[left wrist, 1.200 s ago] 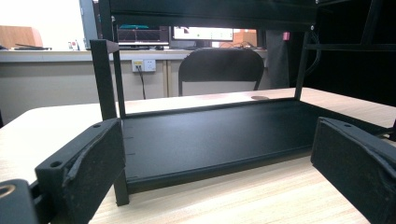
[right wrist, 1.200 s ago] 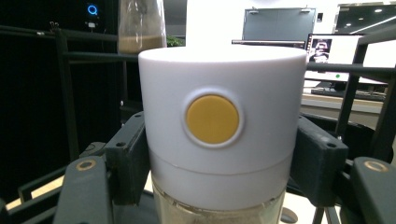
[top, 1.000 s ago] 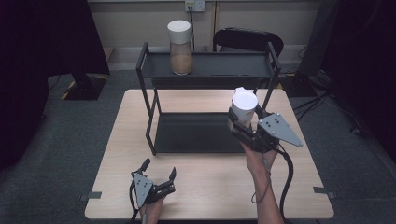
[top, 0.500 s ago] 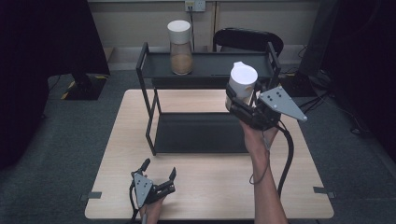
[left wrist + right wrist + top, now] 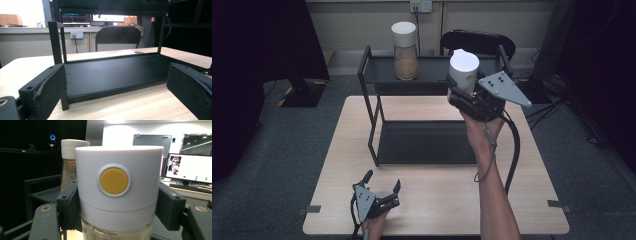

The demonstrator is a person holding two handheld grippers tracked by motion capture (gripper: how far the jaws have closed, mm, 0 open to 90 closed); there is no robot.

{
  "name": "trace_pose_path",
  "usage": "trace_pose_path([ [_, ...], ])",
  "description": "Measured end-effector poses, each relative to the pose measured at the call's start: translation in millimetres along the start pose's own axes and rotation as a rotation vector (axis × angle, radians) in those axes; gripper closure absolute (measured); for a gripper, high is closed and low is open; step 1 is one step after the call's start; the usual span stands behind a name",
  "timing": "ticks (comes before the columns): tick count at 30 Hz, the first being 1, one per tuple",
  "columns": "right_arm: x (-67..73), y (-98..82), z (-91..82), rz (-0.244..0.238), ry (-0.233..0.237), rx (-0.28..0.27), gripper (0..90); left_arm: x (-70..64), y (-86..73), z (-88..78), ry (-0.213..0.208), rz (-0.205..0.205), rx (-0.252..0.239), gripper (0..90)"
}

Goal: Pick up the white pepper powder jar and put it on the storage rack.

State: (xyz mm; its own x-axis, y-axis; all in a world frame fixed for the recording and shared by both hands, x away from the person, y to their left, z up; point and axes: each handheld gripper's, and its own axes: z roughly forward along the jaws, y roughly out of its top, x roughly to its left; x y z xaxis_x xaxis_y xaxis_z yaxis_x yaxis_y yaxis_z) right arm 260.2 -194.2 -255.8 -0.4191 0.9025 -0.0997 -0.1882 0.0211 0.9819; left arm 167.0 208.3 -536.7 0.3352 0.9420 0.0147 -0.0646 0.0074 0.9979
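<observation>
My right gripper [image 5: 464, 92] is shut on a clear jar with a white lid [image 5: 463, 70] and holds it upright in the air by the right end of the black rack's top shelf [image 5: 432, 67]. In the right gripper view the white lid with a yellow button [image 5: 117, 185] sits between both pads [image 5: 68, 202]. A second white-lidded jar of brown grains [image 5: 405, 50] stands on the top shelf at its left [image 5: 71, 160]. My left gripper [image 5: 382, 187] rests open near the table's front edge, facing the rack's lower shelf [image 5: 120, 75], nothing between its jaws.
The two-level black rack [image 5: 374, 125] stands on the far half of the light wooden table [image 5: 437, 200]. A black chair [image 5: 479, 42] stands behind the table. The right gripper's cable [image 5: 514, 145] hangs beside the forearm.
My right gripper has lifted the white-lidded jar from above the lower shelf up and away to the height of the top shelf. The left gripper has stayed in place.
</observation>
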Motion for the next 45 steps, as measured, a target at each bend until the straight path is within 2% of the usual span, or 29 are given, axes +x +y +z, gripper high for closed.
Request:
trace_pose_path([
  [10, -4.7, 22.2, 20.6, -0.001, -0.012, -0.004, 30.7, 0.6, 0.0, -0.1, -0.003, 0.0, 0.0, 2.2],
  [12, -7.1, 27.3, 30.8, 0.001, -0.015, 0.009, 30.7, 0.6, 0.0, -0.1, -0.003, 0.0, 0.0, 2.2],
  [16, -8.3, 23.3, 45.2, 0.02, -0.019, 0.021, 30.8, 0.6, 0.0, -0.1, -0.003, 0.0, 0.0, 2.2],
  [19, -6.4, 21.3, 56.1, 0.016, -0.032, 0.04, 30.7, 0.5, -0.1, -0.1, -0.003, -0.001, -0.001, 2.3],
  [27, -13.0, 21.6, 75.2, 0.031, -0.032, 0.053, 30.7, 0.5, 0.0, -0.2, -0.003, 0.0, 0.001, 2.3],
  [32, -19.7, 19.6, 82.3, 0.041, -0.01, 0.049, 30.8, 0.2, -0.1, -0.2, -0.002, -0.002, 0.0, 2.2],
  [37, -23.7, 19.6, 93.1, 0.044, -0.016, 0.082, 30.7, -0.2, -0.2, -0.2, 0.0, -0.003, -0.001, 2.2],
  [40, -29.4, 16.8, 94.4, 0.086, -0.009, 0.075, 30.7, -0.2, -0.2, -0.1, 0.0, -0.003, -0.001, 2.3],
  [45, -28.7, 17.0, 95.2, 0.074, -0.013, 0.08, 30.7, -0.3, -0.2, -0.2, 0.0, -0.003, -0.001, 2.3],
])
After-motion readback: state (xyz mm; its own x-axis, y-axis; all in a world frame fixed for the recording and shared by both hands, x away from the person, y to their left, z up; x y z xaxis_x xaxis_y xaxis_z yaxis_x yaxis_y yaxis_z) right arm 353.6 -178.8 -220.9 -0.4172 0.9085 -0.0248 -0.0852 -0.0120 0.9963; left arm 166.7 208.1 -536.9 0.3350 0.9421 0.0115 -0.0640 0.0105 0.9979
